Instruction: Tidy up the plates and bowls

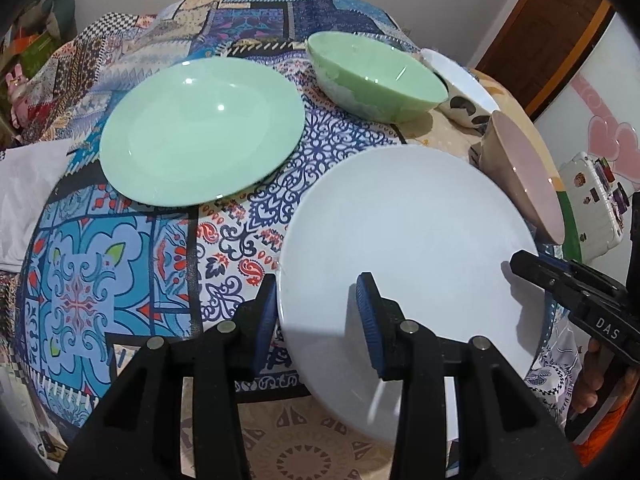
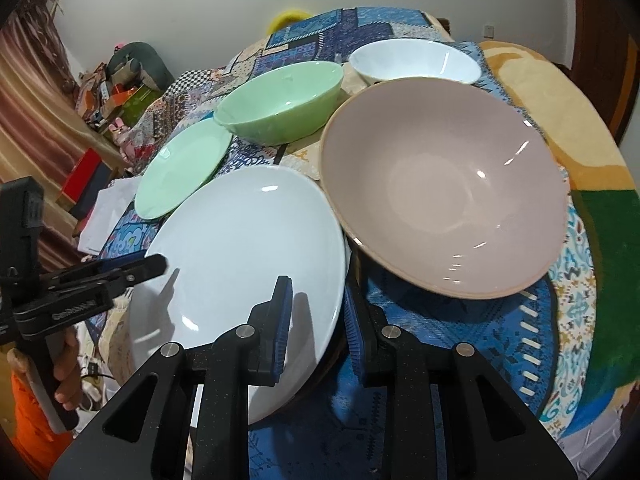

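A white plate (image 1: pixel 408 248) lies near the front of the patterned table, also in the right wrist view (image 2: pixel 248 248). My left gripper (image 1: pixel 320 304) is open, its fingers straddling the plate's left rim. My right gripper (image 2: pixel 316 308) is open, straddling the plate's right rim. A green plate (image 1: pixel 200 132) lies behind on the left, also in the right wrist view (image 2: pixel 184 168). A green bowl (image 1: pixel 376 76) (image 2: pixel 280 100), a white bowl (image 1: pixel 460 80) (image 2: pixel 416 62) and a pink bowl (image 1: pixel 520 172) (image 2: pixel 444 184) stand to the right.
The patterned tablecloth (image 1: pixel 120 280) covers the round table. A white cloth (image 1: pixel 28 200) lies at the left edge. Clutter and boxes (image 2: pixel 116 92) stand beyond the table on the left. A decorated white case (image 1: pixel 596 200) stands off the right side.
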Demonstrator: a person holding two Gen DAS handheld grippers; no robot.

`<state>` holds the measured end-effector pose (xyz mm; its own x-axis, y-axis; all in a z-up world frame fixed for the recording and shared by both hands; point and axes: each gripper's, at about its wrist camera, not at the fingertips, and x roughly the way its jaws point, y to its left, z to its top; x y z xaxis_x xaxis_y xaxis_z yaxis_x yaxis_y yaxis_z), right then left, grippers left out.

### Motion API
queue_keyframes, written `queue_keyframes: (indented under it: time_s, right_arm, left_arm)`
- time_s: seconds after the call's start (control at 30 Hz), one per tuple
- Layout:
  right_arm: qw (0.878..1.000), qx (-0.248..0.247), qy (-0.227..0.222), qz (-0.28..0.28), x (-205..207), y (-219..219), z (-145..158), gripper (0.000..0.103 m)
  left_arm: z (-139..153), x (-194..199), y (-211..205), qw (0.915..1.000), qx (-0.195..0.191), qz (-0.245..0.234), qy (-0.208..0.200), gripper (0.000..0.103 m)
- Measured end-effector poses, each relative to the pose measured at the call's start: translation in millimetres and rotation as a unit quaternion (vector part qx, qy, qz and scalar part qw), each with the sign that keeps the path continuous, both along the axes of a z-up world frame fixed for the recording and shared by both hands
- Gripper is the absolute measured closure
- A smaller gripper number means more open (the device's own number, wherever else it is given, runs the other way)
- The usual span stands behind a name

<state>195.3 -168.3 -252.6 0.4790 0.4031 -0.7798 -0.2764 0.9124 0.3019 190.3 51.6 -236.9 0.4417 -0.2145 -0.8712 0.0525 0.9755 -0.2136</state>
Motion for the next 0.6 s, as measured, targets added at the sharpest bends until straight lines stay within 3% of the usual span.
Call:
queue_keyframes:
  time_s: [0.23,0.47,0.6]
  right_arm:
    - [1.000,-0.002,-0.020,0.020,-8,8,15,0.078]
    - [0.997,-0.008,-0.049,0.056,-6,39,32,0.077]
    - [0.996,-0.009,-0.060,0.064,2,57,37,0.059]
  left_arm:
    - [24,-13,8,0.9995,0.001,0.001,-0.033,0.063]
    - [54,-32,26,0.9964,0.014,0.013,-0.083,0.044]
    - [64,-33,46,0.9949,0.011,0.033,-0.094,0.031]
